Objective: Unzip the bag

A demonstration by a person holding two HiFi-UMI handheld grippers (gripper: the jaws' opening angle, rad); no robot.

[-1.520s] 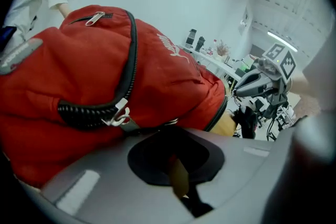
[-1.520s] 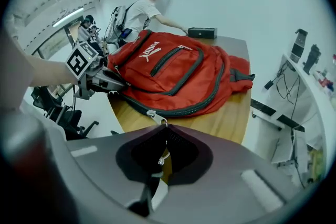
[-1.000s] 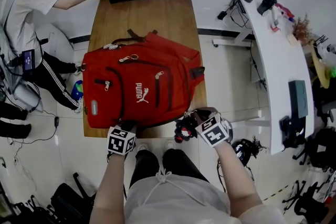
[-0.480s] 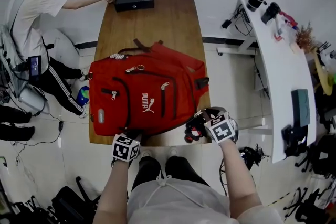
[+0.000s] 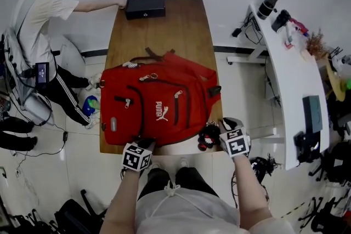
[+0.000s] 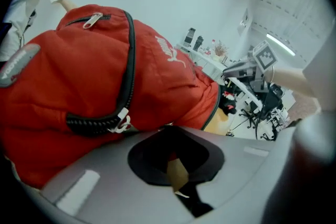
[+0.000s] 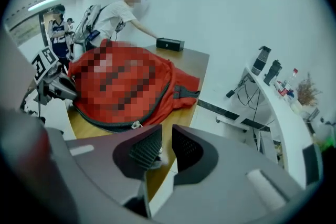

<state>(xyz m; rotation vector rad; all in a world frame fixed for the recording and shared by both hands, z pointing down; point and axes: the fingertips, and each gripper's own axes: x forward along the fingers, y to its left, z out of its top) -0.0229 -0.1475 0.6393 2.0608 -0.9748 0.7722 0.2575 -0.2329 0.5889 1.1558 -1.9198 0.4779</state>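
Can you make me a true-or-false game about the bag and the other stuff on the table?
1. The bag is red. True.
2. The bag lies on the floor. False: it lies on the wooden table.
3. A black box sits at the table's far end, with a person's hand on it. True.
4. The right gripper is squeezing the bag. False: its jaws are opening with nothing between them, near the bag's corner.
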